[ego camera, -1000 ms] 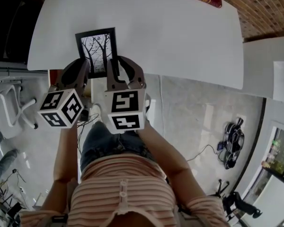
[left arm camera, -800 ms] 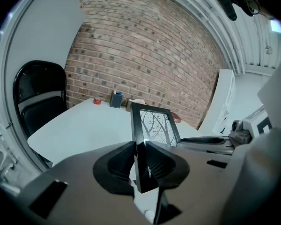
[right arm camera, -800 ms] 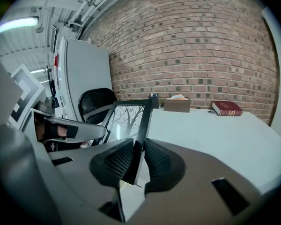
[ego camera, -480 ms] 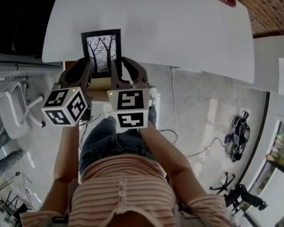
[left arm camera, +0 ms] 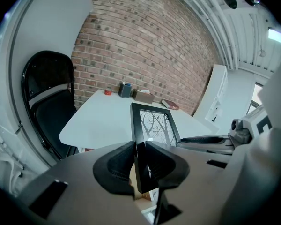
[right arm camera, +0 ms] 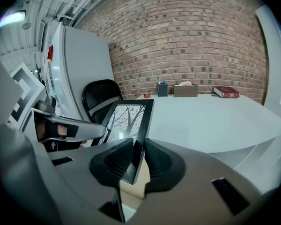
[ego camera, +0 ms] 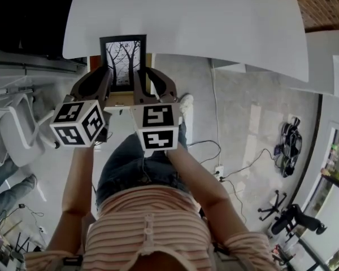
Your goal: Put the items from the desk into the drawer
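A black picture frame (ego camera: 123,61) with a bare-tree print sticks out over the near edge of the white desk (ego camera: 214,21). My left gripper (ego camera: 104,79) is shut on the frame's left edge. My right gripper (ego camera: 140,81) is shut on its right edge. In the left gripper view the frame (left arm camera: 154,124) runs up from between the pads of the left gripper (left arm camera: 139,165). The right gripper view shows the frame (right arm camera: 129,118) pinched in the right gripper (right arm camera: 138,161). A tan surface (ego camera: 120,99) lies below the frame; I cannot tell whether it is the drawer.
At the desk's far side are a red book (right arm camera: 226,92), a tissue box (right arm camera: 186,90) and a pen holder (right arm camera: 162,88). A black chair (left arm camera: 47,102) stands at the desk's left end, a white chair (ego camera: 14,134) lower left. Cables (ego camera: 237,168) lie on the floor.
Both grippers have drawn the frame back toward the person, so more of it now hangs past the desk's near edge. Both stay shut on it.
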`<move>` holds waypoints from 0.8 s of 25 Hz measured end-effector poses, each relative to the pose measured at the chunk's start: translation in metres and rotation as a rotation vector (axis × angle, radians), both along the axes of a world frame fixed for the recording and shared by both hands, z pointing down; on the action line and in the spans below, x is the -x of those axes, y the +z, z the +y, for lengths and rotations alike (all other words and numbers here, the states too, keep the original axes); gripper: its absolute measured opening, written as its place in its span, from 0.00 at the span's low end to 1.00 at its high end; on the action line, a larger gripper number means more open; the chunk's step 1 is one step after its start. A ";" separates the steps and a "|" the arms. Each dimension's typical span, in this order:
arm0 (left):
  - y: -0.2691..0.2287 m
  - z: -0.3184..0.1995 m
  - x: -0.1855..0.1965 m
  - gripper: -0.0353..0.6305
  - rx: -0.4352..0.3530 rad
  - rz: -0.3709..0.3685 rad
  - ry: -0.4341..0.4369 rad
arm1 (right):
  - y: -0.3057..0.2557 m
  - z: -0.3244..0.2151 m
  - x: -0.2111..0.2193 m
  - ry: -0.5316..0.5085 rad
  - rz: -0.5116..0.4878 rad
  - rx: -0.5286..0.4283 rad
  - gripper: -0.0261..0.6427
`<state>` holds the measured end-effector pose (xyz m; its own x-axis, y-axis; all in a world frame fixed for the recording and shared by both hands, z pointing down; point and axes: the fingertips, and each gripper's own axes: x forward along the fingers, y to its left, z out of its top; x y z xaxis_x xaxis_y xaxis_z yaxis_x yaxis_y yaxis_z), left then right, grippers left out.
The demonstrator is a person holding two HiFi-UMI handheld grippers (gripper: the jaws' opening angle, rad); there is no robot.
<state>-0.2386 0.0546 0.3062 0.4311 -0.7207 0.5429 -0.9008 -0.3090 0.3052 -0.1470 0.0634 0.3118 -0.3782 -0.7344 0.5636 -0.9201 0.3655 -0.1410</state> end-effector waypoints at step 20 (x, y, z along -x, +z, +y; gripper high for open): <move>0.107 0.029 0.033 0.17 0.211 -0.044 -0.005 | 0.114 0.027 0.034 -0.037 -0.014 0.254 0.17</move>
<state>-0.2717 0.0831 0.4135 0.4006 -0.5908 0.7003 -0.9159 -0.2383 0.3229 -0.1814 0.0907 0.4260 -0.4113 -0.5550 0.7230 -0.9039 0.3505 -0.2452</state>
